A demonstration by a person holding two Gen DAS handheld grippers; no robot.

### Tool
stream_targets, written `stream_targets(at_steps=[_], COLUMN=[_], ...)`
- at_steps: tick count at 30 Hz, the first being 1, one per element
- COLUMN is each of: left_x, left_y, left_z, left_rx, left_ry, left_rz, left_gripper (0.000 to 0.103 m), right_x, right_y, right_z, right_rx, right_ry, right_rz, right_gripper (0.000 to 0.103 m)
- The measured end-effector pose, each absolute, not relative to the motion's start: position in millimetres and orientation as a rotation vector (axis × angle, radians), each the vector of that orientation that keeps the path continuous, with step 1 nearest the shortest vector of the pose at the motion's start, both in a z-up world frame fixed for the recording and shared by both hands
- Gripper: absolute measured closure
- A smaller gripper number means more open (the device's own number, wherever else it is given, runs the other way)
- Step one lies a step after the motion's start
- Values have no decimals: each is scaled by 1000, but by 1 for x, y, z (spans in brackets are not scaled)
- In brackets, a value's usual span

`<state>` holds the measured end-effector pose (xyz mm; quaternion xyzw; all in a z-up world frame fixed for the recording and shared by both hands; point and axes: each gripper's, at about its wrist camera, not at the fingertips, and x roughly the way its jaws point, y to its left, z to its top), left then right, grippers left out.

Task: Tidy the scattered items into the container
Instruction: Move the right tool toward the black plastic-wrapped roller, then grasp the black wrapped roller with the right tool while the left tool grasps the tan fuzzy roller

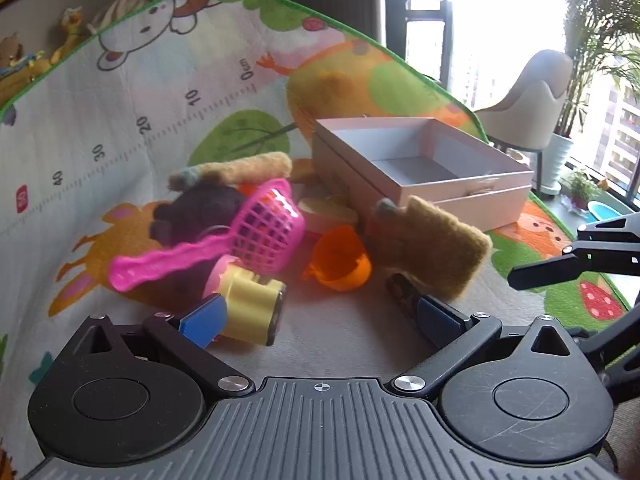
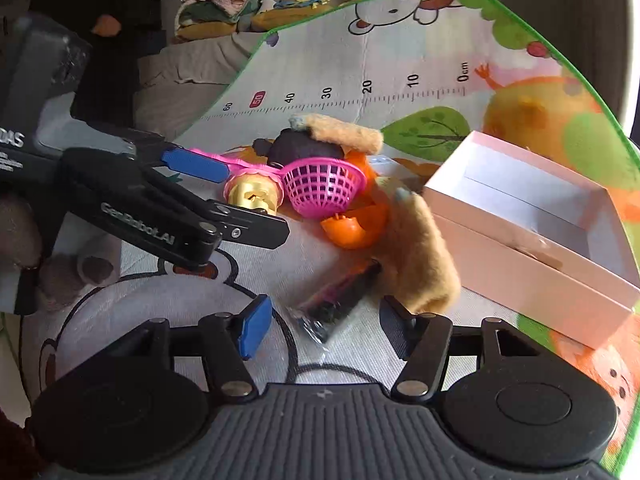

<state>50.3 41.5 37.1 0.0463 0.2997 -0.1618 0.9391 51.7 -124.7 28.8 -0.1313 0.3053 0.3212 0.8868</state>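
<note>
Fuzzy tan plush toy [image 2: 424, 252] flops beside the empty pink box [image 2: 532, 240]; both grippers, left [image 1: 320, 316] and right [image 2: 324, 324], have jaws spread, holding nothing.

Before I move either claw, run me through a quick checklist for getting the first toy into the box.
1. Pink box open, floor bare: ok.
2. Left claw open, holding nothing: ok.
3. Right claw open, holding nothing: ok.
4. Yellow toy touches the left claw's blue pad, not between its jaws: not ok.
5. Tan plush overlaps the right claw's finger; whether it is grippable: cannot tell.
6. Pink strainer lies atop other toys, free to lift: ok.
</note>
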Motion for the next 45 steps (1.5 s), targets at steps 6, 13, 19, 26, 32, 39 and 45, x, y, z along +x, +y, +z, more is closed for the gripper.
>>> stream_targets(at_steps=[6,13,19,26,32,39,45], left_x=[35,38,56,29,1,8,21], left_y=[63,55,57,33,24,51,44], left_z=[47,30,26,34,39,40,31], left_rx=[48,100,118,124,133,-6,-18], left_ry=[600,600,548,575,582,605,610], left_rz=[-313,-295,-228,-544,-610,-438,-384], left_gripper=[0,0,0,1,1,0,0], right_x=[65,44,48,36,44,49,49], right_y=[-115,-157,-196,-193,-160,-158,-195], right_z=[17,24,23,35,28,22,22], right_rx=[-308,-353,-379,-264,-278,-266,-370], right_ry=[673,718,705,648,639,684,669], right_rz=[630,602,339,476,586,631,407], right_gripper=[61,68,66,43,49,77,83])
